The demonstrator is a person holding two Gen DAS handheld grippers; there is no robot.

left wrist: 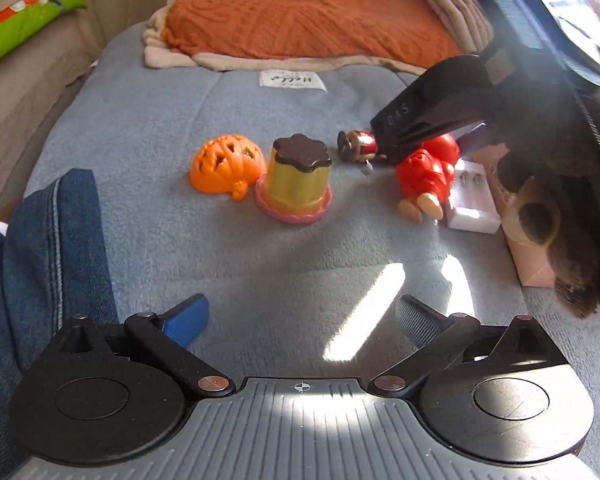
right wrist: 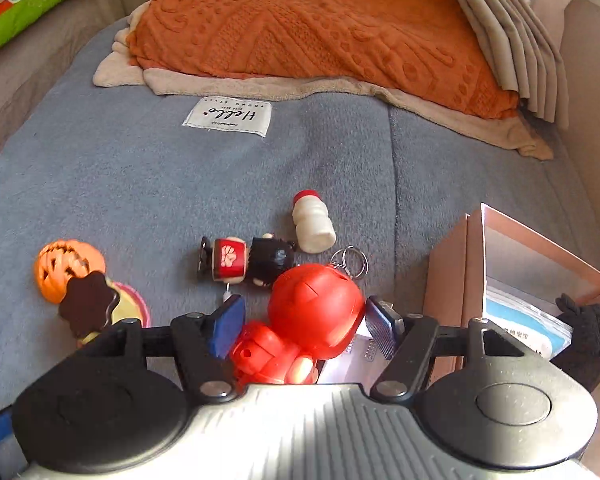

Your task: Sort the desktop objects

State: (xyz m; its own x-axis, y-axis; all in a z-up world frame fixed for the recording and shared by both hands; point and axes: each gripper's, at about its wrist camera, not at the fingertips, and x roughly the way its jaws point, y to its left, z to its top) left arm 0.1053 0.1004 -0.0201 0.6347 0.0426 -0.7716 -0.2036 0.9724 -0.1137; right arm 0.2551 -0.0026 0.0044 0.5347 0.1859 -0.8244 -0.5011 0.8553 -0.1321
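Observation:
A red toy figure point(right wrist: 316, 312) lies on the grey-blue blanket point(right wrist: 140, 184), its feet towards the left wrist camera. My right gripper point(right wrist: 305, 303) stands open around it, one pad on each side of its head; I cannot see the pads pressing. From the left wrist view, a black finger point(left wrist: 416, 120) of that gripper reaches over the red figure point(left wrist: 428, 176). My left gripper point(left wrist: 300, 320) hangs open over bare blanket with nothing between its fingers. Nearby lie an orange pumpkin point(left wrist: 226, 168), a yellow pudding toy point(left wrist: 296, 180) and a small keychain doll point(right wrist: 248, 262).
A small white bottle point(right wrist: 312, 222) lies beyond the doll. A pink open box point(right wrist: 520, 264) with a dark plush toy point(right wrist: 592, 336) stands at the right, a white box point(left wrist: 472, 204) beside it. An orange blanket point(right wrist: 320, 20) covers the far end. A jeans leg point(left wrist: 40, 260) is at the left.

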